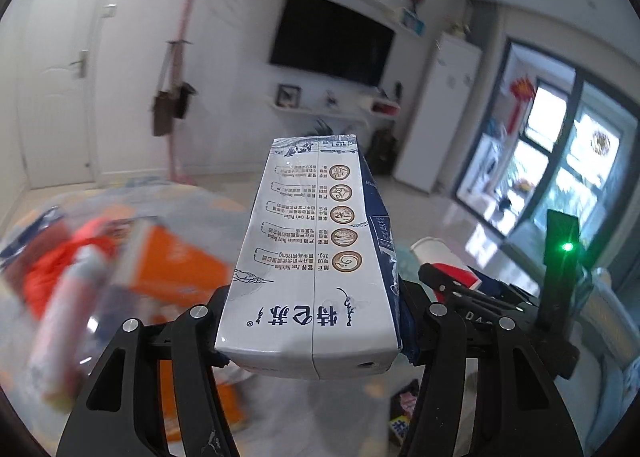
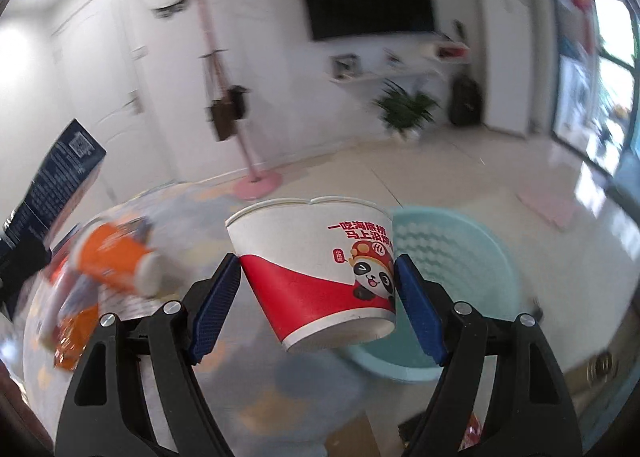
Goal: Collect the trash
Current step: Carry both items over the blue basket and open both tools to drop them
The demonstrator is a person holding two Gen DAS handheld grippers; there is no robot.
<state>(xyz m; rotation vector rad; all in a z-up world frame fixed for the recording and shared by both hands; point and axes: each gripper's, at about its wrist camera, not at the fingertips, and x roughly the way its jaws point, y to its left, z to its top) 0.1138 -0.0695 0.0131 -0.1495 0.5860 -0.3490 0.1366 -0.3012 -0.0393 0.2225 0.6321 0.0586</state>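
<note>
- Your right gripper (image 2: 318,289) is pinching a white-and-red paper noodle cup with a panda print (image 2: 320,273) across its tapered side, blue pads on either flank. The wall narrows toward the base, so the cup could slide out downward if you ease the squeeze before it is over the bin.
- The pale turquoise plastic waste basket (image 2: 460,257) sits on the floor just behind and to the right of the cup in the right wrist view. As I judge it, the cup is not yet centred over the opening; letting go now risks a bounce off the rim.
- Your left gripper (image 1: 312,337) is clamped on a white-and-blue rectangular milk carton (image 1: 312,249) near its bottom end, with most of its length sticking out forward. That overhang could lever the carton loose on a quick swing.
- In the left wrist view the cup and the other gripper show close at the right; the two loads could knock together over the basket.
- More trash, including an orange tube-shaped pack (image 2: 116,257), lies blurred on the round glass table (image 2: 248,397) below.
- Both grippers point forward and somewhat downward, held above the table, the right nearer the basket.
</note>
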